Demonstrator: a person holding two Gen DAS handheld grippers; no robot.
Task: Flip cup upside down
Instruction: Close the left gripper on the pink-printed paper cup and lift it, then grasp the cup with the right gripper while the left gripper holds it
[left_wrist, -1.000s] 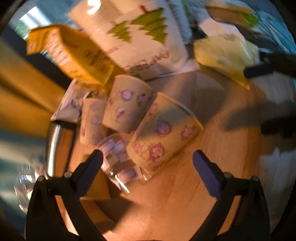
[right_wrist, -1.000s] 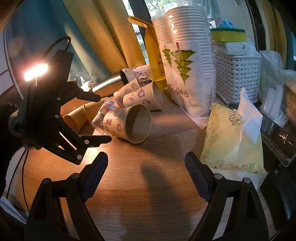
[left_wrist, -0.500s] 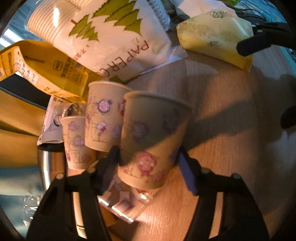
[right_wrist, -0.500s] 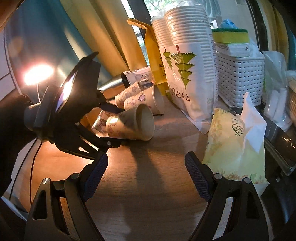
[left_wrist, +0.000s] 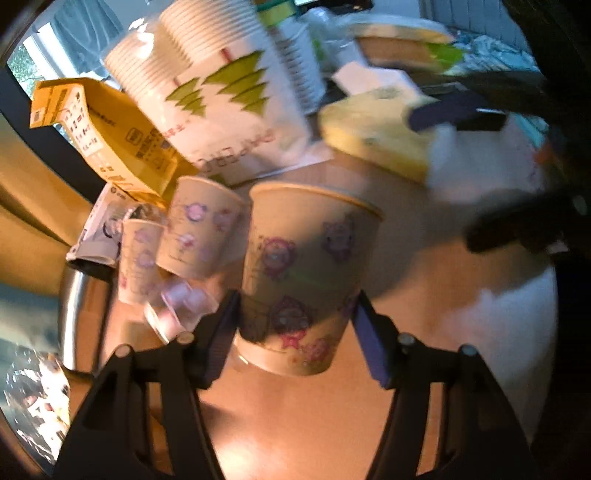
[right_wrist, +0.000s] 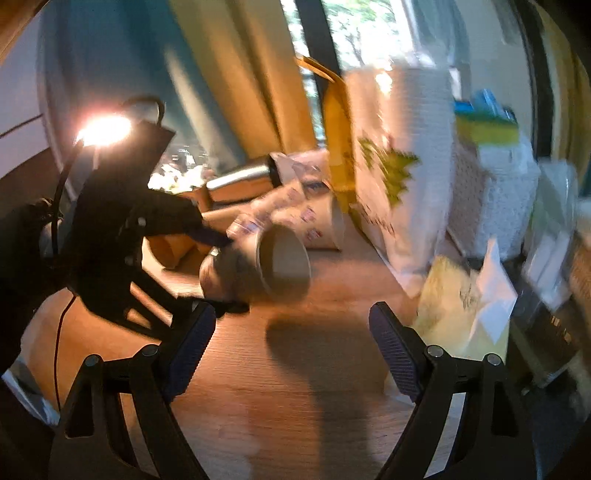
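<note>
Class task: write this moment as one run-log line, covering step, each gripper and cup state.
step: lifting cup | left gripper: shut on paper cup | right gripper: open, nothing held | cup: on its side, not yet flipped

Pink-printed paper cup (left_wrist: 306, 273) on its side, clamped.

The cup (left_wrist: 306, 273) is sitting between the fingers of the left hand-held gripper (left_wrist: 295, 332), above the desk (left_wrist: 280, 424). Two more cups (left_wrist: 199, 232) are lying just left of it, with a metal flask (left_wrist: 79, 314) farther left. Behind them a bag of stacked cups (left_wrist: 221, 96) is standing. The right hand-held gripper (right_wrist: 291, 347) is hovering nearer, over bare desk, with a tissue pack (right_wrist: 458, 306) lying to its right.
</note>
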